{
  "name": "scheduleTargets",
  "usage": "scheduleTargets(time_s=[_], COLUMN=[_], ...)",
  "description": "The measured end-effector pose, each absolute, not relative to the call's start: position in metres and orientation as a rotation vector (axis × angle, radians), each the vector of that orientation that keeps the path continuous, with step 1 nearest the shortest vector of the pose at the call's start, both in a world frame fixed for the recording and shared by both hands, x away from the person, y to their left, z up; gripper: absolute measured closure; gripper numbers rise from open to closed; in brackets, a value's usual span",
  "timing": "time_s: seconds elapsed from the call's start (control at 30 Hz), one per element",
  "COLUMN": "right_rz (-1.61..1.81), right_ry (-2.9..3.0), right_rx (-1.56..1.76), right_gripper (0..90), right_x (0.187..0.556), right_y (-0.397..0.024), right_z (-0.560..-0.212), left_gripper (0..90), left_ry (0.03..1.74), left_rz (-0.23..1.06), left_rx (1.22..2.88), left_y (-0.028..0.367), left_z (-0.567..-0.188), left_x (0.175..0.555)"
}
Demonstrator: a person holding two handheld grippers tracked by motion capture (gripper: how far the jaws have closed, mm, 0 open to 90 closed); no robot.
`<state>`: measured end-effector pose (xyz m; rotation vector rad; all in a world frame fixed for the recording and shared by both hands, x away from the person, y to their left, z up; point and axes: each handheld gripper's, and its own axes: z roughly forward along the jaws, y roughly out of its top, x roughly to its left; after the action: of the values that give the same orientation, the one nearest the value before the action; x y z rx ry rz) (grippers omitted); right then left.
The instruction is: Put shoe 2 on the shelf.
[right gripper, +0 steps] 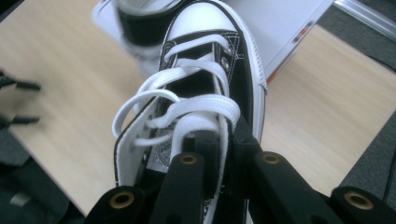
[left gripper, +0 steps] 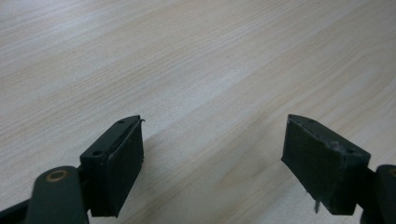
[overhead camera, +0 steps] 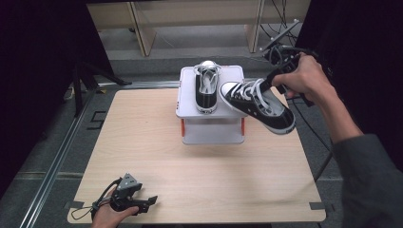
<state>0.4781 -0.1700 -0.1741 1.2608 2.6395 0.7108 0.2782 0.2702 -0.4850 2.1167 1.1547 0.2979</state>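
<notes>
A black canvas sneaker (overhead camera: 256, 105) with white laces and a white toe cap hangs tilted in the air by the right side of a white two-level stand (overhead camera: 235, 76). My right gripper (overhead camera: 269, 83) is shut on its upper beside the laces, and the right gripper view looks along the sneaker (right gripper: 205, 70) with the jaws pinched together (right gripper: 224, 140). A matching second sneaker (overhead camera: 207, 88) stands on top of the stand, toe pointing away, blurred in the right gripper view (right gripper: 140, 21). My left gripper (overhead camera: 150, 201) rests low at the table's front left, open, with bare wood between its jaws (left gripper: 212, 158).
The light wooden table (overhead camera: 190, 175) spreads in front of the stand. A metal rail (overhead camera: 52, 175) runs along its left side. Dark curtains stand on both sides, wooden furniture legs (overhead camera: 142, 28) behind. A cable (overhead camera: 323, 166) trails off the right edge.
</notes>
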Motion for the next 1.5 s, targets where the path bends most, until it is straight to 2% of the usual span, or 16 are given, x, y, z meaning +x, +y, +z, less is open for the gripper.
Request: scheduleTargets(time_s=[0.37,0.77,1.0,1.5], right_rz=[0.726,0.808,0.82,0.977], right_ry=[2.43,2.239,2.18,2.201], right_rx=[1.477,1.675,1.741,1.831], right_gripper=[86.1,86.1,85.8,83.4], right_x=[0.552,0.594,0.604,0.591], right_y=[-0.152,-0.135,-0.127,-0.122], right_z=[-0.191,-0.214,-0.227,-0.228], left_gripper=[19.9,19.9,19.9,19.9], left_ry=[1.132,1.115,1.108,1.118], left_rz=[0.303,0.295,0.296,0.288], left_rx=[2.11,2.11,2.107,2.111], left_y=[0.268,0.268,0.267,0.266], left_z=[-0.484,-0.482,-0.481,-0.483], left_x=[0.277,0.276,0.275,0.276])
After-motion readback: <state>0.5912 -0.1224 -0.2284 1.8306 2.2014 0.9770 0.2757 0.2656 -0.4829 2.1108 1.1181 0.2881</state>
